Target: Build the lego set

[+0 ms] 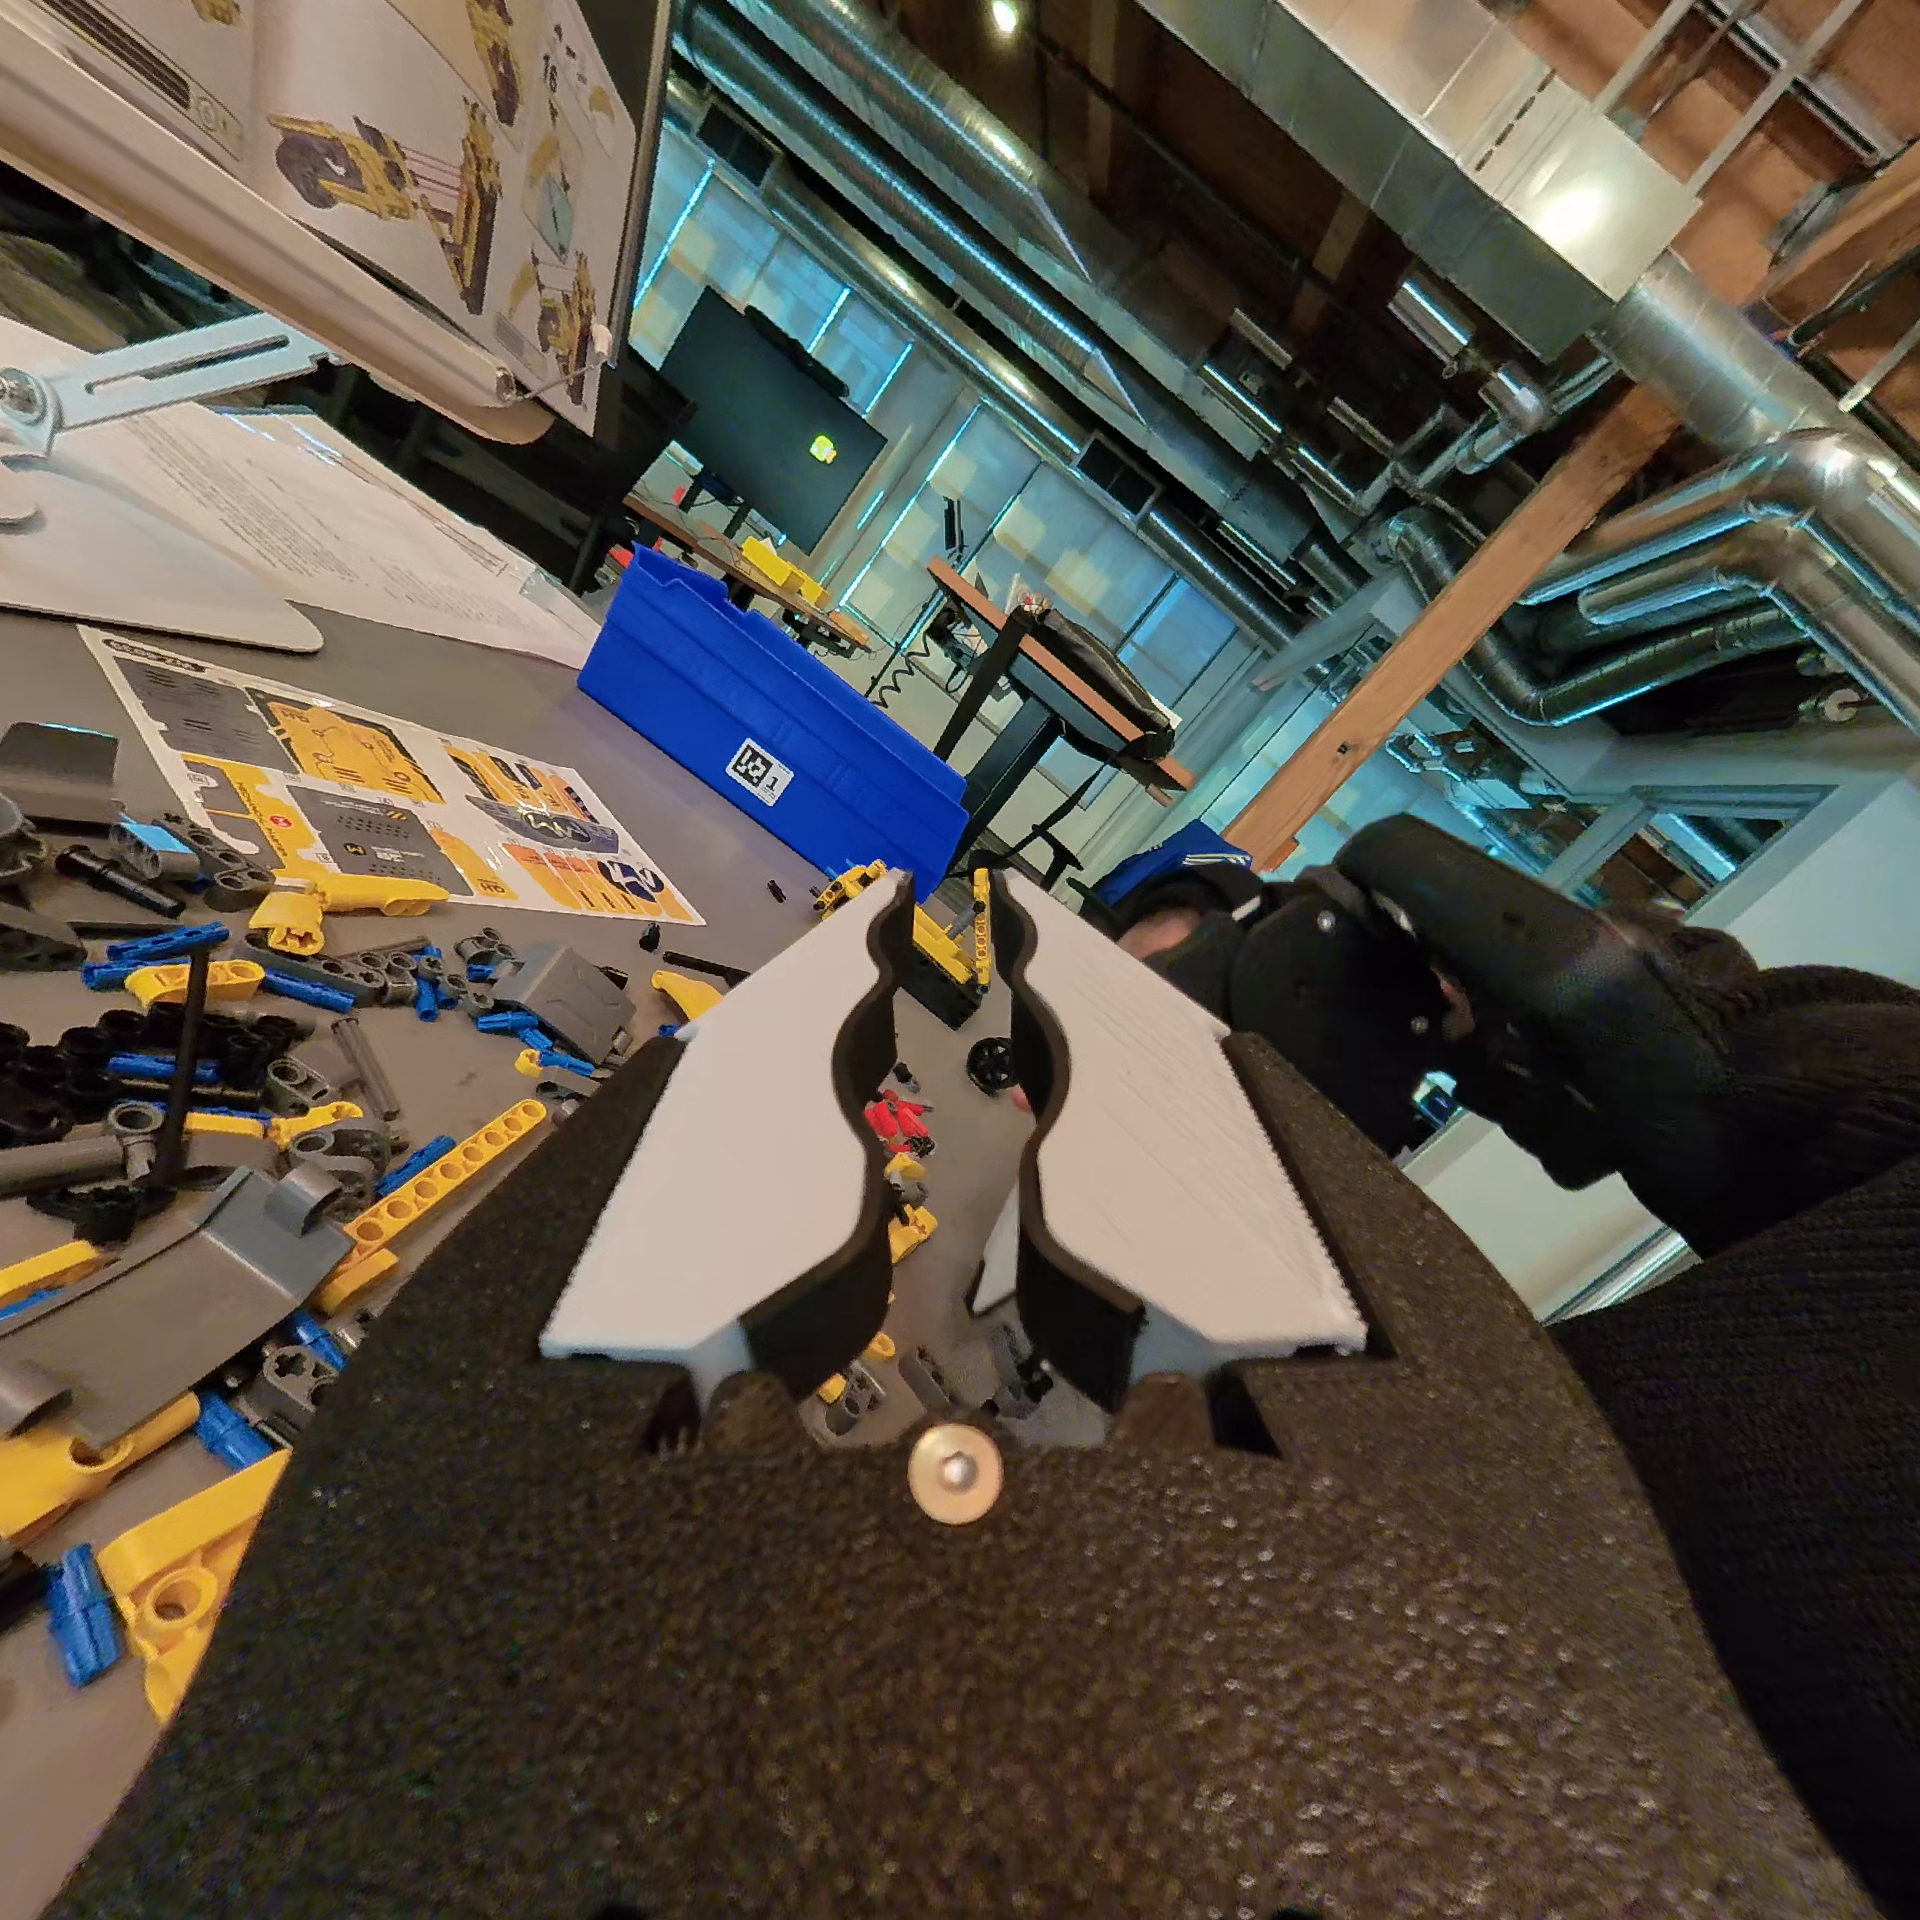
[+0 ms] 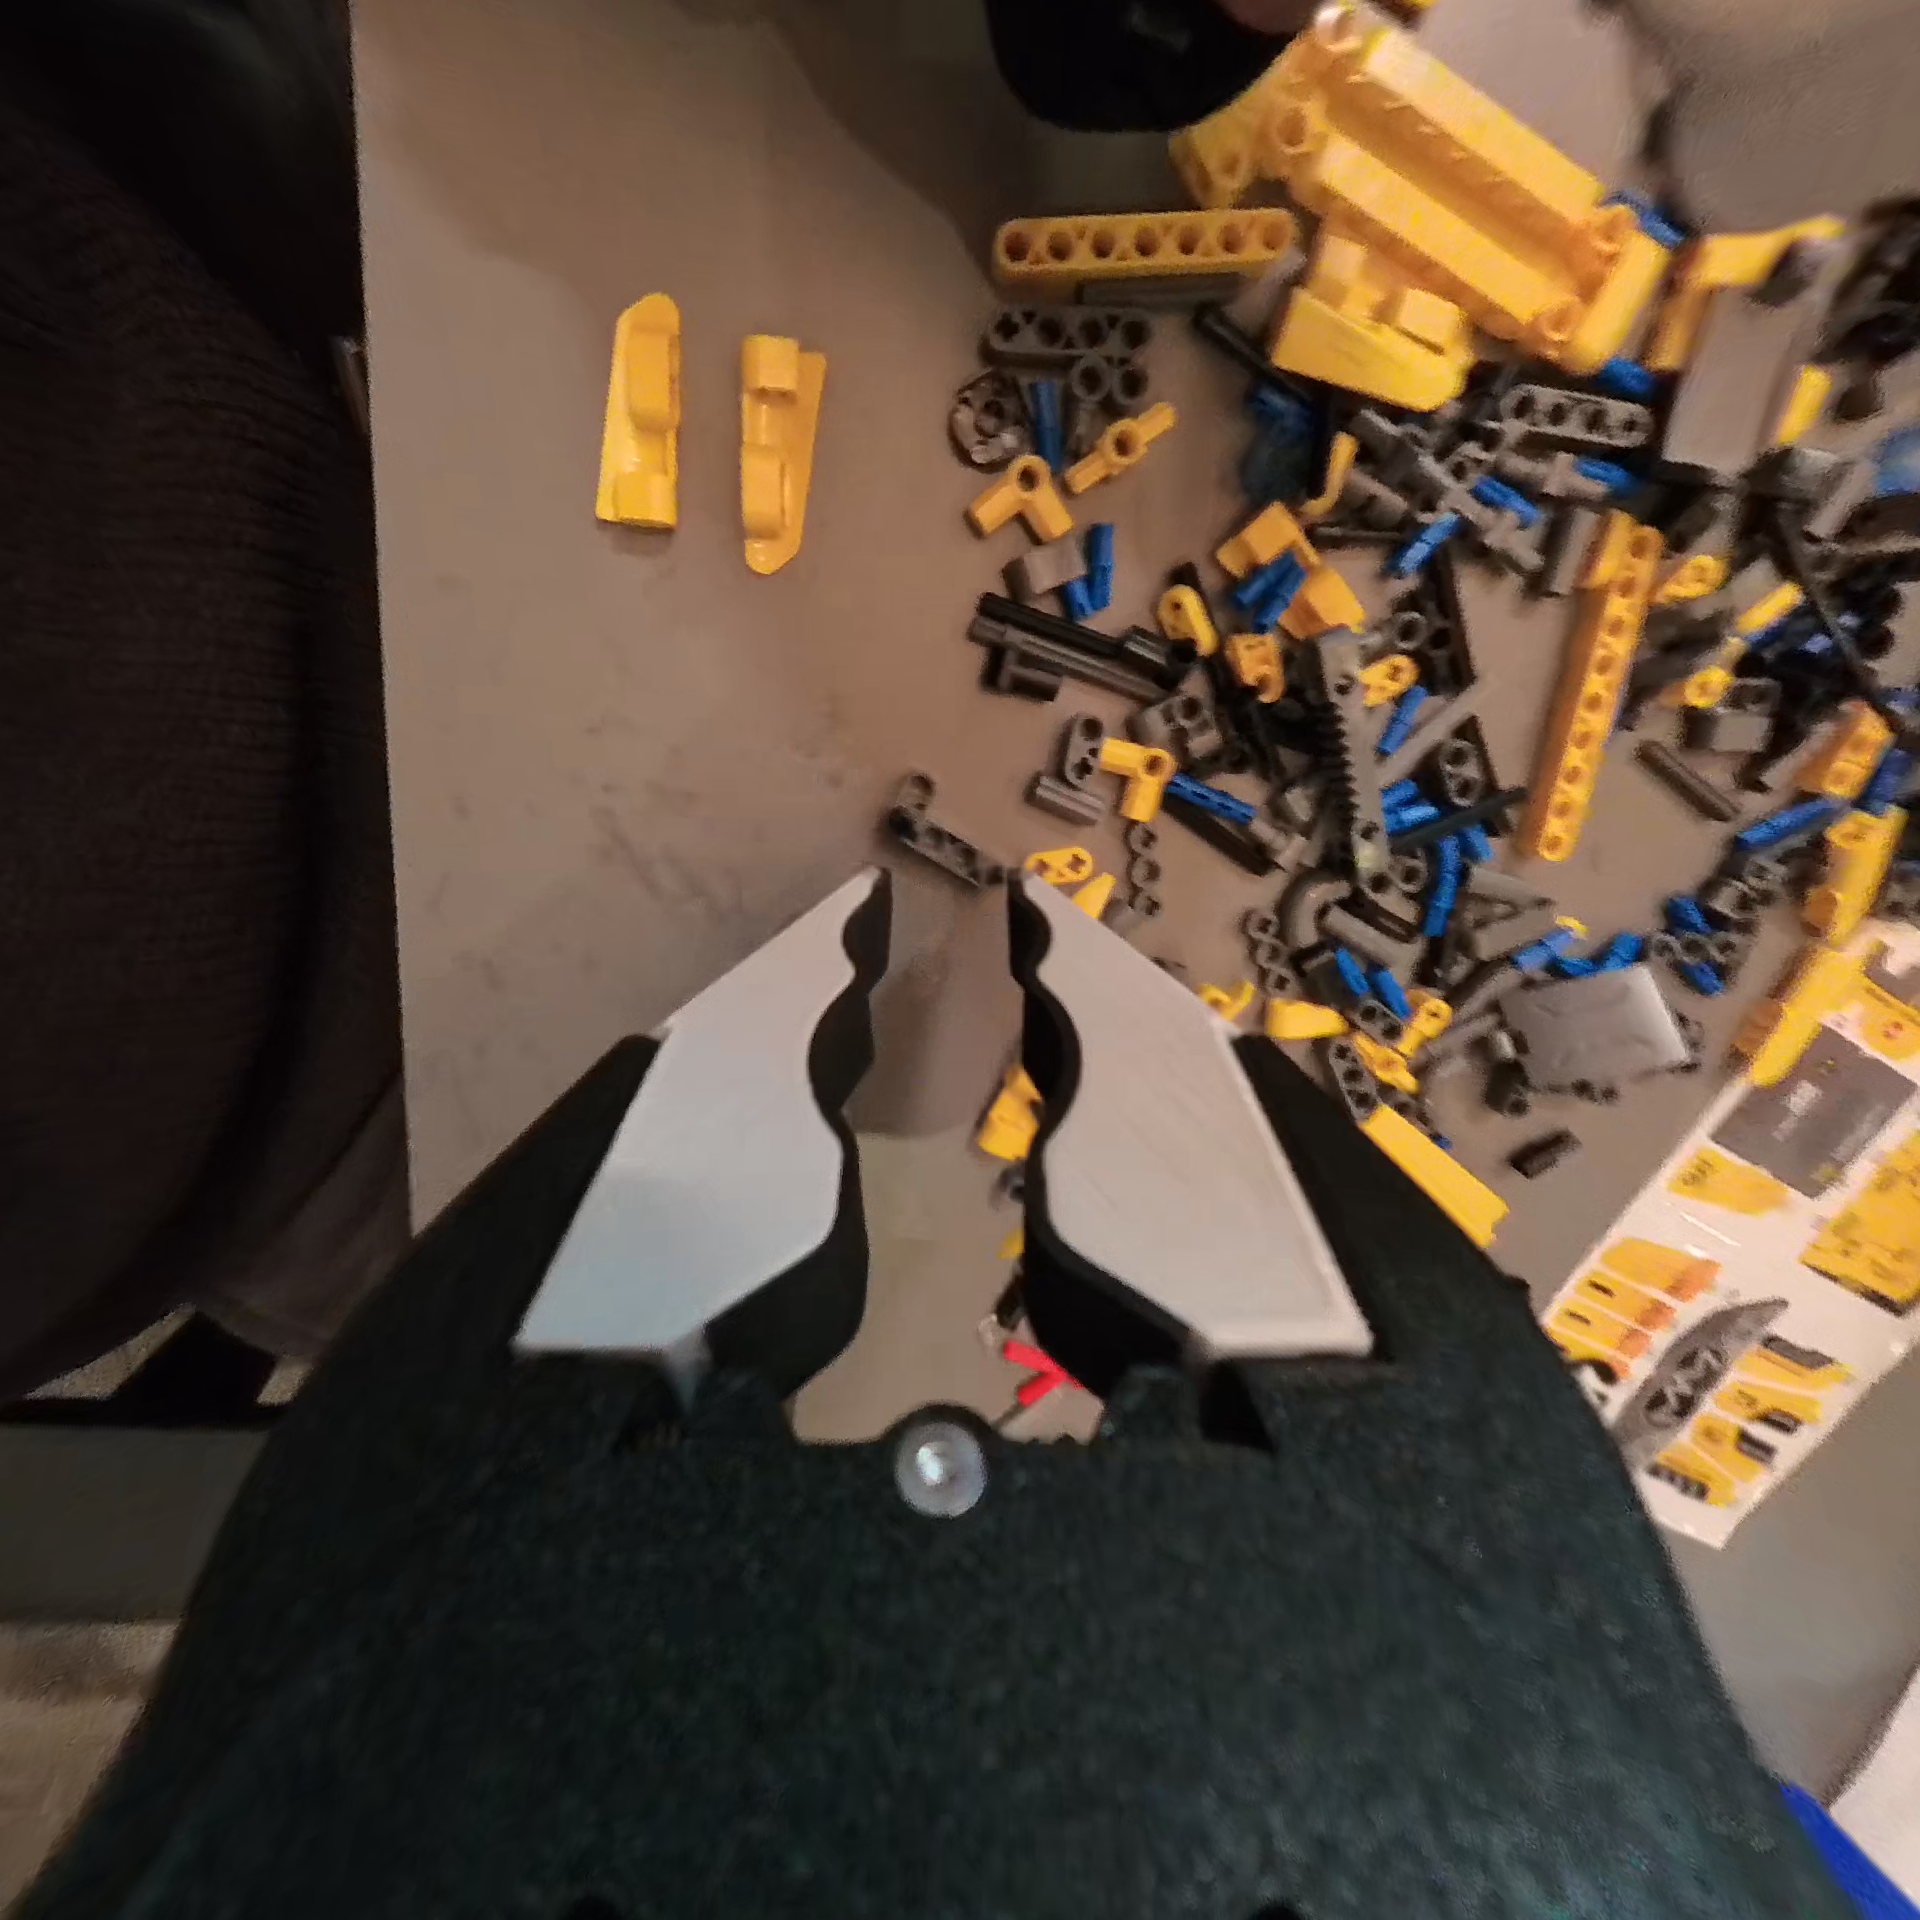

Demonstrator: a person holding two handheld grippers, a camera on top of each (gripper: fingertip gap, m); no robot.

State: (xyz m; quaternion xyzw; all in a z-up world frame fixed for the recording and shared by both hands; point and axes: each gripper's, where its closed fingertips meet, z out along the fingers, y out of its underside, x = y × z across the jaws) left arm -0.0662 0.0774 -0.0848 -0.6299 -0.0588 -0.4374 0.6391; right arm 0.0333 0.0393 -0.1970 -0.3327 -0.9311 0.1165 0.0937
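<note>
In the left wrist view my left gripper is open and empty, tilted low over a grey table. A small yellow and black built assembly stands just beyond its fingertips, with a small black wheel and red pins below the gap. My right gripper shows as a black body farther right. In the right wrist view my right gripper is open and empty above the table. A dark grey beam lies just past its tips, at the near edge of a pile of loose parts.
Two yellow curved panels lie apart on the left. A blurred yellow model sits at the top right. A sticker sheet, a blue bin, a booklet on a stand and a dark sleeve are around. About 15 centimeters separates my left fingertips from my right.
</note>
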